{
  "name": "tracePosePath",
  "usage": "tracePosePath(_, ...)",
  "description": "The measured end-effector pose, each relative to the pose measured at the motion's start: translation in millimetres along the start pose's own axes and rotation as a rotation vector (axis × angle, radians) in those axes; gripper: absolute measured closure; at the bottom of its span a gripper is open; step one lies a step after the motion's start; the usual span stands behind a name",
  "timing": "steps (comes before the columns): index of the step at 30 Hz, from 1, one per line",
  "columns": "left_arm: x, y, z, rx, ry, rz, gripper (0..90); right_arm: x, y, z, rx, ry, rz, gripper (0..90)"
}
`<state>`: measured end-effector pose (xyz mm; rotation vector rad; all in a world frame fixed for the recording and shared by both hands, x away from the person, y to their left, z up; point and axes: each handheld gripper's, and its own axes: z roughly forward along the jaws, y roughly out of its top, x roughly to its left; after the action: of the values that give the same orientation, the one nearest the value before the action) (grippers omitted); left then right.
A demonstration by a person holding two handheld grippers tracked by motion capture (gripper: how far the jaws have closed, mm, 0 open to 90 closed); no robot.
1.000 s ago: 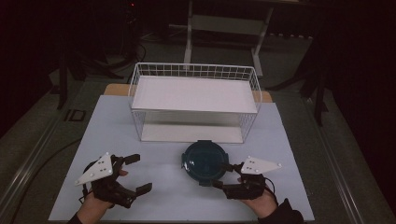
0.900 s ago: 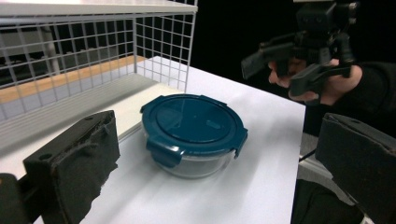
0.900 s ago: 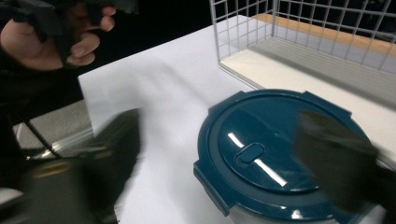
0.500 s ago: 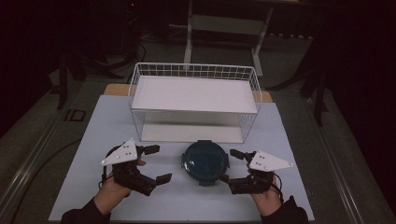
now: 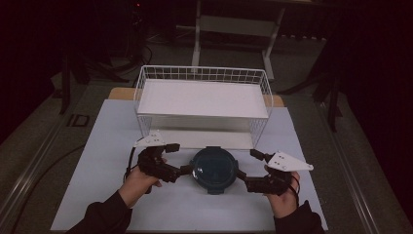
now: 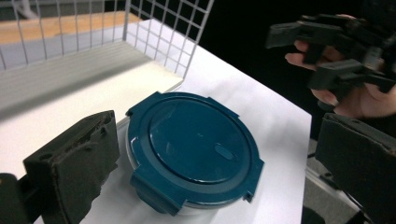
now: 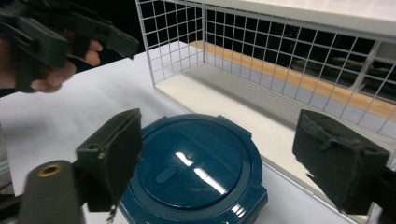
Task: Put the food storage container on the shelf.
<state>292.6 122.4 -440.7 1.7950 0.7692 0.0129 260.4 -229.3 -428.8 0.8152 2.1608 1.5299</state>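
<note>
**High view: tub between two grippers, rack behind**

High view: blue lidded tub (image 5: 213, 168) on white table (image 5: 97, 156), just in front of wire rack (image 5: 202, 103). Left gripper (image 5: 176, 158) and right gripper (image 5: 247, 168) flank the tub, both spread, neither gripping. Right jaws have just been opening, with the tub between them.

Left gripper view: four lid tabs and an oval dimple. Tub contents hidden by the lid. Rack holds a white shelf board. Tub's near edge cut off in right gripper view.

No readable text, label, brand or number anywhere.
</note>
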Motion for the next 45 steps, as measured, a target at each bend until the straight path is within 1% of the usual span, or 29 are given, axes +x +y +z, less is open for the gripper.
tracePosePath(2,5.2,-2.4,6.1,0.02,-0.008,-0.037,0.0,-2.0,-1.3,1.8,-0.004,0.007,0.005,11.6)
tracePosePath(4,10.8,-5.5,12.1,0.049,-0.015,-0.076,0.0,-3.2,-2.0,3.8,0.014,0.01,0.007,11.6)
tracePosePath(6,16.4,-8.9,17.6,0.075,0.001,-0.116,0.0,-4.4,-2.9,5.3,0.028,0.018,0.017,11.6)
tracePosePath(7,19.0,-10.6,19.9,0.078,-0.003,-0.138,0.0,-5.3,-3.6,6.1,0.033,0.027,0.027,11.6)
tracePosePath(9,25.4,-14.2,25.2,0.107,-0.007,-0.194,0.0,-7.0,-6.1,7.0,0.037,0.027,0.06,11.2)
tracePosePath(11,29.4,-17.1,29.0,0.127,-0.014,-0.233,0.0,-8.4,-8.0,9.0,0.048,0.016,0.078,10.3)
tracePosePath(12,32.2,-19.1,32.1,0.151,-0.026,-0.285,0.0,-9.0,-8.9,10.3,0.057,0.002,0.08,10.2)
tracePosePath(13,34.1,-20.3,33.4,0.162,-0.034,-0.309,0.0,-9.9,-10.1,11.3,0.061,0.002,0.099,10.2)
tracePosePath(14,37.1,-22.2,36.6,0.183,-0.05,-0.353,0.0,-10.4,-10.7,11.8,0.062,0.002,0.107,10.2)
tracePosePath(16,42.4,-25.2,40.5,0.225,-0.066,-0.427,0.0,-10.0,-11.8,13.4,0.079,0.002,0.11,10.2)
tracePosePath(17,44.3,-26.3,42.0,0.231,-0.075,-0.447,0.0,-9.6,-12.2,13.8,0.081,-0.006,0.111,10.3)
tracePosePath(19,47.7,-28.5,44.2,0.25,-0.066,-0.485,0.4,-9.0,-12.7,14.4,0.089,-0.001,0.115,10.3)
tracePosePath(20,47.7,-28.5,44.2,0.25,-0.066,-0.485,2.4,-9.0,-12.7,14.4,0.089,-0.001,0.115,10.3)
tracePosePath(21,52.3,-30.6,45.1,0.261,-0.06,-0.525,2.4,-8.7,-12.9,14.4,0.094,-0.01,0.111,10.3)
tracePosePath(22,54.1,-31.6,45.3,0.266,-0.061,-0.54,7.4,-8.8,-13.1,15.0,0.104,-0.002,0.12,10.3)
tracePosePath(23,56.4,-32.8,45.8,0.275,-0.057,-0.565,9.7,-8.8,-13.2,15.1,0.106,-0.006,0.122,10.4)
tracePosePath(25,60.2,-35.1,46.1,0.279,-0.068,-0.607,17.0,-8.6,-13.4,15.2,0.112,-0.003,0.12,11.9)
tracePosePath(26,62.4,-36.5,46.4,0.285,-0.079,-0.631,18.5,-8.4,-13.5,15.2,0.113,-0.006,0.12,11.9)
tracePosePath(28,64.9,-38.7,47.0,0.288,-0.093,-0.656,25.9,-8.4,-13.7,15.7,0.119,0.001,0.123,12.8)
tracePosePath(29,66.1,-39.6,47.4,0.286,-0.1,-0.681,30.3,-8.5,-13.9,15.8,0.12,-0.001,0.124,12.8)
tracePosePath(30,67.4,-40.7,48.4,0.29,-0.107,-0.695,34.2,-8.7,-14.0,15.9,0.122,0.001,0.127,12.9)
tracePosePath(31,68.0,-41.2,48.6,0.291,-0.106,-0.7,36.1,-9.1,-14.2,16.1,0.125,0.003,0.13,12.9)
tracePosePath(33,70.2,-42.5,50.2,0.293,-0.119,-0.716,42.5,-9.6,-14.3,15.8,0.126,0.004,0.131,13.4)
tracePosePath(37,71.5,-44.4,55.3,0.303,-0.137,-0.742,50.5,-9.2,-14.8,15.5,0.133,0.002,0.131,13.5)
tracePosePath(38,71.5,-44.4,55.3,0.303,-0.137,-0.742,51.5,-9.2,-14.8,15.5,0.133,0.002,0.131,13.5)
tracePosePath(39,72.6,-47.2,57.7,0.302,-0.161,-0.755,51.5,-9.1,-14.9,15.4,0.134,0.002,0.131,13.8)
tracePosePath(41,74.0,-48.2,57.7,0.298,-0.173,-0.744,52.6,-10.4,-16.2,15.1,0.142,-0.002,0.135,14.3)
tracePosePath(44,72.8,-47.7,57.4,0.293,-0.165,-0.736,53.2,-12.2,-17.2,14.6,0.15,-0.011,0.149,14.9)
tracePosePath(45,71.3,-47.0,56.6,0.297,-0.158,-0.72,53.2,-13.8,-17.9,14.4,0.154,-0.007,0.161,15.6)
